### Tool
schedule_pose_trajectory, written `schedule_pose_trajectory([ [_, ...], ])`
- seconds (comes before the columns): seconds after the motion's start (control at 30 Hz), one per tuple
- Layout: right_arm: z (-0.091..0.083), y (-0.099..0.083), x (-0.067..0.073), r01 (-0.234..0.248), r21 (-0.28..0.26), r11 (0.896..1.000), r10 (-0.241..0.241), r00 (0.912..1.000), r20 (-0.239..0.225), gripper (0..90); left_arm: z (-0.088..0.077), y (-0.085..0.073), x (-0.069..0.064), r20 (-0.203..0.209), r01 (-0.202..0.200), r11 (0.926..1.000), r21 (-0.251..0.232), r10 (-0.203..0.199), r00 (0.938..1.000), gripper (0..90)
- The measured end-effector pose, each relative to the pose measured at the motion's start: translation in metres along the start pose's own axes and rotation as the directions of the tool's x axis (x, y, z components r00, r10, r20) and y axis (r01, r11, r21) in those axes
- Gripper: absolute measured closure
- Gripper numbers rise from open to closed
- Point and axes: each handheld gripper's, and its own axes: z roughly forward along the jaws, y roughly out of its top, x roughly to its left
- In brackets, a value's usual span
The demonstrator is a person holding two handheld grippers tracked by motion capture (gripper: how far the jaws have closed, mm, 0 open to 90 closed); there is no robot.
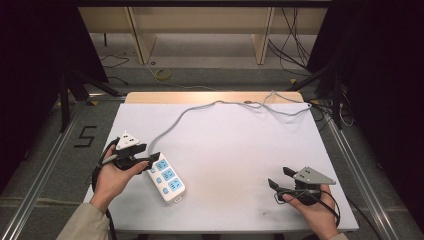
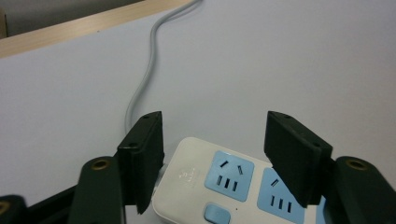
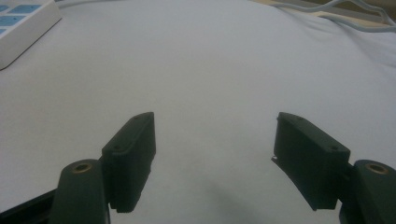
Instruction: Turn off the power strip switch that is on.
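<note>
A white power strip (image 1: 167, 179) with blue sockets lies flat at the front left of the white table (image 1: 240, 145). Its grey cable (image 1: 200, 107) runs back across the table to the far right edge. My left gripper (image 1: 152, 151) is at the strip's cable end. In the left gripper view its jaws stand open (image 2: 215, 119) on either side of that end of the strip (image 2: 224, 186), with no pad pressing on it, and the cable (image 2: 140, 93) leads away ahead. My right gripper (image 1: 277, 176) rests open at the front right (image 3: 215, 116) over bare table, far from the strip (image 3: 18, 23).
A wooden strip (image 1: 210, 96) borders the table's far edge. Metal rails (image 1: 45, 165) run along the floor on both sides, with a black "5" (image 1: 86, 136) marked at the left. Wooden furniture legs (image 1: 142, 45) and loose cables (image 1: 295, 45) lie beyond the table.
</note>
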Motion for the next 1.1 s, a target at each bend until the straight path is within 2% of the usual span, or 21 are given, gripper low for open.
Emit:
schedule_pose_trajectory([
  [0.13,0.000,0.000,0.001,0.007,-0.006,1.000,-0.007,1.0000,-0.007,30.2,0.000,-0.006,-0.002,0.008,0.005,0.9999,-0.016,-0.005,1.0000,29.0],
  [0.23,0.000,0.000,0.001,0.012,-0.008,1.000,-0.012,0.9999,-0.008,30.1,0.002,-0.012,-0.003,0.016,0.011,0.9993,-0.037,-0.011,0.9998,26.5],
  [0.43,0.000,0.001,0.001,0.013,-0.010,1.000,-0.013,0.9999,-0.009,30.1,0.001,-0.017,-0.002,0.032,0.000,0.9978,-0.067,0.003,0.9995,24.0],
  [0.8,0.000,0.001,0.001,0.022,-0.011,1.000,-0.022,0.9996,-0.015,30.0,-0.004,-0.028,0.001,0.014,-0.004,0.9962,-0.087,0.005,0.9999,23.8],
  [1.1,0.000,0.001,0.003,0.022,-0.011,1.000,-0.022,0.9995,-0.024,29.9,-0.007,-0.038,0.001,-0.004,-0.048,0.9937,-0.101,0.048,0.9989,22.5],
])
